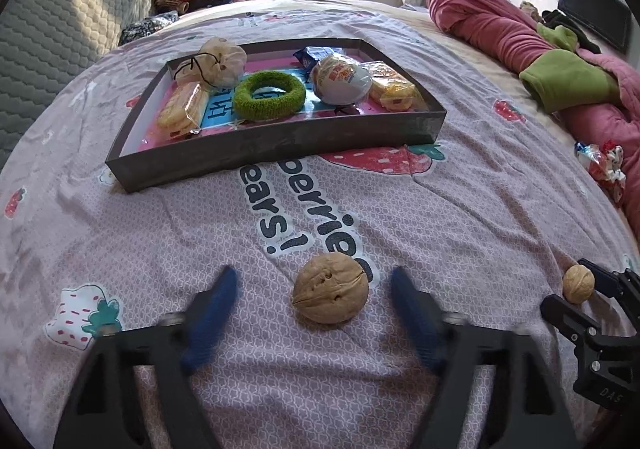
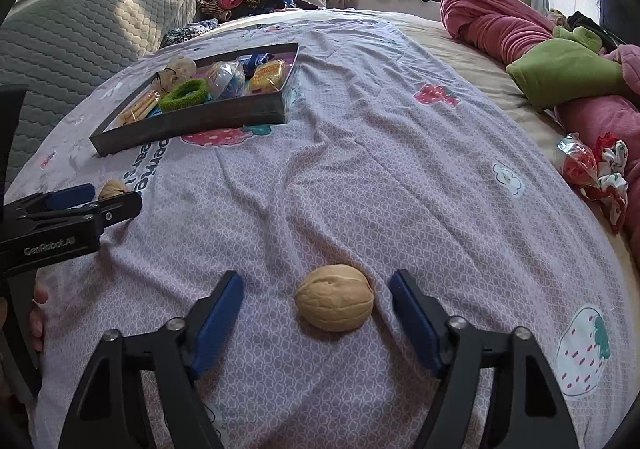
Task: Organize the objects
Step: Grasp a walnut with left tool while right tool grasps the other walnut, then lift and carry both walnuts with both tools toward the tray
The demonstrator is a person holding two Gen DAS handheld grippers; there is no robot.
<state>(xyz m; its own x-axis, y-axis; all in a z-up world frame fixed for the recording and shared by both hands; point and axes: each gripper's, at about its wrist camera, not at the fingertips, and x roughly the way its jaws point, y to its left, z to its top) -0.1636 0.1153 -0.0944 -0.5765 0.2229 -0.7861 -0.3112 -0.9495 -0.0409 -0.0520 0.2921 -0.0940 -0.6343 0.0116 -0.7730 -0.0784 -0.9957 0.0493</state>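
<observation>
A walnut (image 1: pixel 330 288) lies on the pink printed bedsheet between the blue pads of my left gripper (image 1: pixel 314 287), with a gap on both sides; the jaws stand open. A second walnut (image 2: pixel 334 297) lies between the pads of my right gripper (image 2: pixel 316 289), also untouched and open. Each view shows the other gripper at its edge: the right gripper (image 1: pixel 582 289) around its walnut (image 1: pixel 578 283), the left gripper (image 2: pixel 96 195) beside its walnut (image 2: pixel 112 189). Farther back sits a dark tray (image 1: pixel 280 147) holding a green ring (image 1: pixel 269 93), snack packs and a white egg-shaped toy (image 1: pixel 341 79).
A rolled pink blanket (image 1: pixel 500 29) with green fabric (image 1: pixel 568 79) lies along the right of the bed. A crinkly wrapped packet (image 2: pixel 592 169) rests near it. A grey quilted pillow (image 1: pixel 60 25) is at the left. Clothes pile up by the window behind. A hand (image 2: pixel 38 313) shows at the left edge.
</observation>
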